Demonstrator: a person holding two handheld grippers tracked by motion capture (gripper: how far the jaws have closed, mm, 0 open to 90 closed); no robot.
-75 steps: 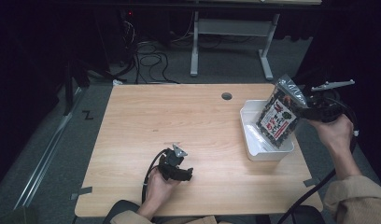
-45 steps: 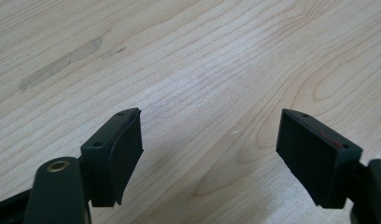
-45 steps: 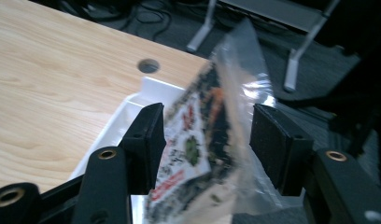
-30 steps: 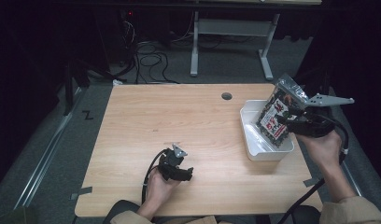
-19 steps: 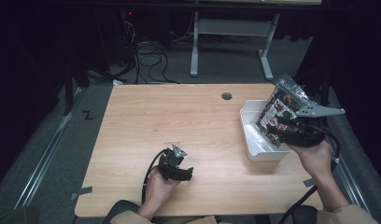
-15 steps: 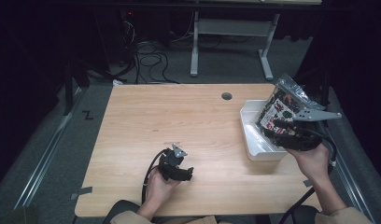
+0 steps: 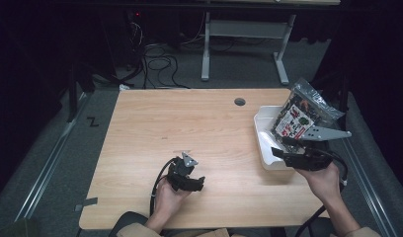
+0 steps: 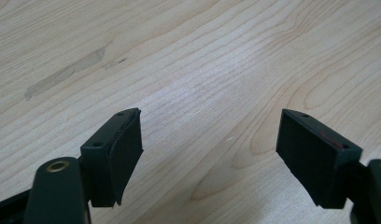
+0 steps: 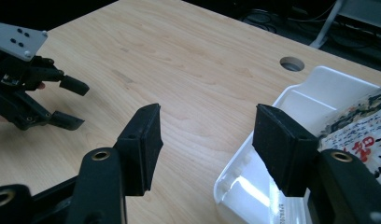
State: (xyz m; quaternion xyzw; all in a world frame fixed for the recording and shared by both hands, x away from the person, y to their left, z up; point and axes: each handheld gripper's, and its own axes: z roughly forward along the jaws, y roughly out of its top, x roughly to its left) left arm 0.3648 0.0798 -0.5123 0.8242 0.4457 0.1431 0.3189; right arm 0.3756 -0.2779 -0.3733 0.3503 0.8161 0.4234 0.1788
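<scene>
- The packet [image 7: 301, 116] leans upright in the white tray [image 7: 262, 136] at the right edge of the table [image 7: 199, 123], its top tilted toward the upper right of the high view.
- The right tongs [image 7: 283, 150] sit at the tray's near end, just below the packet; their jaws have just been opening, and nothing lies between them.
- In the right gripper view, the packet [image 9: 361, 126] shows at the far right, behind the right jaw and outside the gap.
- The left tongs [image 7: 197, 182] rest low at the table's lower middle, released, with only bare wood between the jaws.
</scene>
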